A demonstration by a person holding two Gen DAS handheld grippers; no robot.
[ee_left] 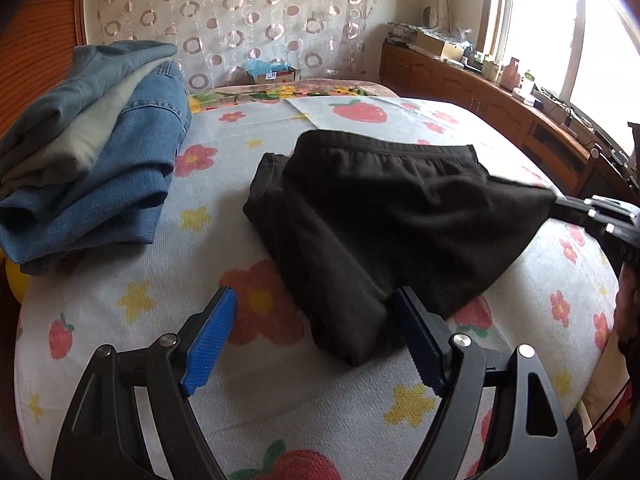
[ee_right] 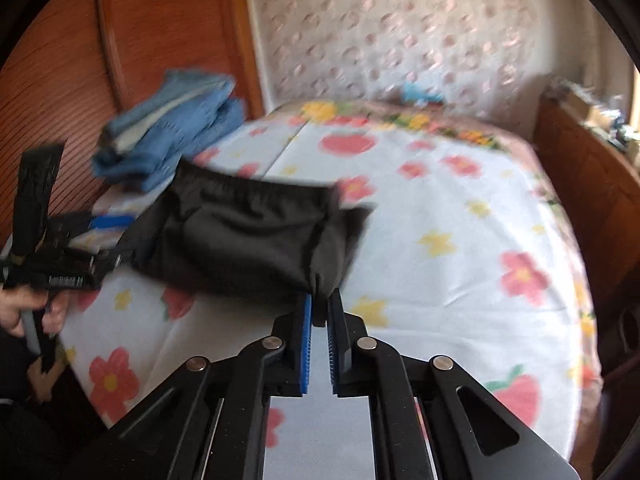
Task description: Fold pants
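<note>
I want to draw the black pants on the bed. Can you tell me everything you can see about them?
The black pants are soft, matte fabric, folded into a thick bundle with a gathered elastic waistband along the far edge. They lie on the flowered white bedsheet, apart from the pile of folded blue jeans. The right gripper is shut on one corner, pulling it into a point. The left gripper is open, with the near folded end between its blue pads, not squeezed.

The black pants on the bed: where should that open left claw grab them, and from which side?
Probably the near folded corner of the black pants, coming in low from the bed's front edge. That corner bulges up thick between the open left claw fingers, so there is cloth to pinch. The right claw already pinches the opposite corner, so both ends could lift together.
</note>
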